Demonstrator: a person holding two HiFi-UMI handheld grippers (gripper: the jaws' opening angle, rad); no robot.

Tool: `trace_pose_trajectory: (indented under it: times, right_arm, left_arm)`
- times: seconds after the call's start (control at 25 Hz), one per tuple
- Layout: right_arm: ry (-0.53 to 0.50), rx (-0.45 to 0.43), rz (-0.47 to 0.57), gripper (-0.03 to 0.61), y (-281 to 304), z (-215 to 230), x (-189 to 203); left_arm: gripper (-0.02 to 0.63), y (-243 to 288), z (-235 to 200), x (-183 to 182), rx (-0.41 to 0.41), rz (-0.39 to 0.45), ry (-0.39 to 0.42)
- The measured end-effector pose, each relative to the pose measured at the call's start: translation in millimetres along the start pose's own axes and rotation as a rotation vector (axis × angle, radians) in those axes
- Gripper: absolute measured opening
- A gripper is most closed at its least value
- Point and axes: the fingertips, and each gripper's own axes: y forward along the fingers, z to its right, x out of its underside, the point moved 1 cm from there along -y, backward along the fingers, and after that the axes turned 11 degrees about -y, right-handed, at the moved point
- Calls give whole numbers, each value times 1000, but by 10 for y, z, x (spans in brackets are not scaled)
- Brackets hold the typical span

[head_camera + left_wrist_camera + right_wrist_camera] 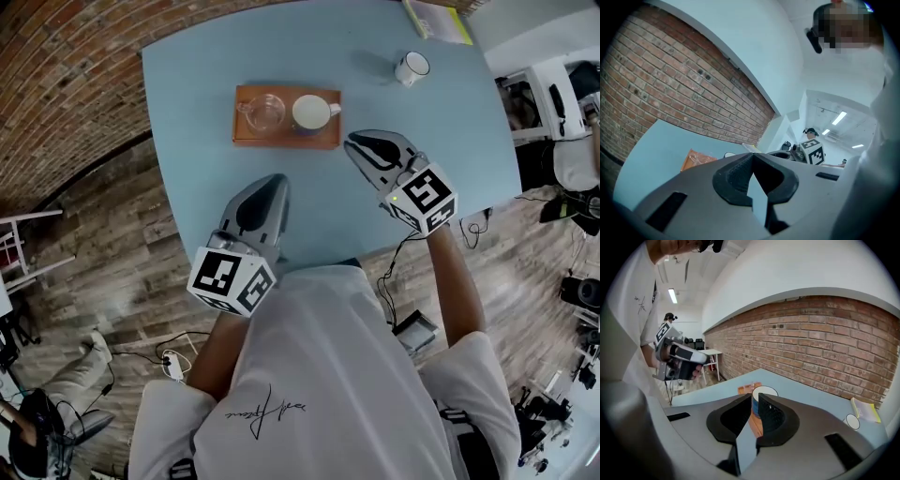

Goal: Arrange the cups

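Observation:
A wooden tray point(281, 140) lies on the light blue table point(206, 75) and carries a clear glass cup point(264, 112) on the left and a white cup with a blue side point(312, 112) on the right. A white mug point(411, 67) stands alone at the far right. My right gripper point(352, 142) hovers just near-right of the tray, a narrow gap between its fingertips and nothing in it. In the right gripper view the gripper point(755, 397) points at the white cup point(765, 392). My left gripper point(274, 184) is shut and empty, nearer me; its tips point(752, 155) meet.
A yellow-green book point(439, 19) lies at the table's far edge. A brick wall point(825, 348) runs behind the table. The tray point(696, 159) shows beyond the left jaws. Cables and equipment lie on the wooden floor point(112, 281) around the table.

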Motion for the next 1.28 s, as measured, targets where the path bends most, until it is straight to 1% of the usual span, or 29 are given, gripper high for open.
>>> trace_pose_trajectory:
  times: [0.16,0.32,0.4,0.44,0.56,0.8,1.28]
  right_arm:
    - [-35,-32,-35,23,116,140,133]
    - [-85,-60,-102,30,260,275,305]
    - [-98,-83,-134,82,326,328,393]
    - [-105,-93,-148,95,354,352,433]
    - [-141,-113,-182,97,428,419,520]
    - [-268,-177,-255,101,610,471,637]
    - [-383,-335,-302,101,816,472,731]
  left_arm:
    - [9,59,-9,-22,-12,6,-28]
    - [9,77,-22,-19,-17,-3,-46]
    - [9,84,-30,-9,-21,-7,-56]
    - [9,89,-31,-3,-24,-9,-59]
    - [9,121,-32,17,-29,-18,-58]
    - [9,190,-69,32,-37,-32,-59]
    - [9,255,-146,36,-62,-48,-68]
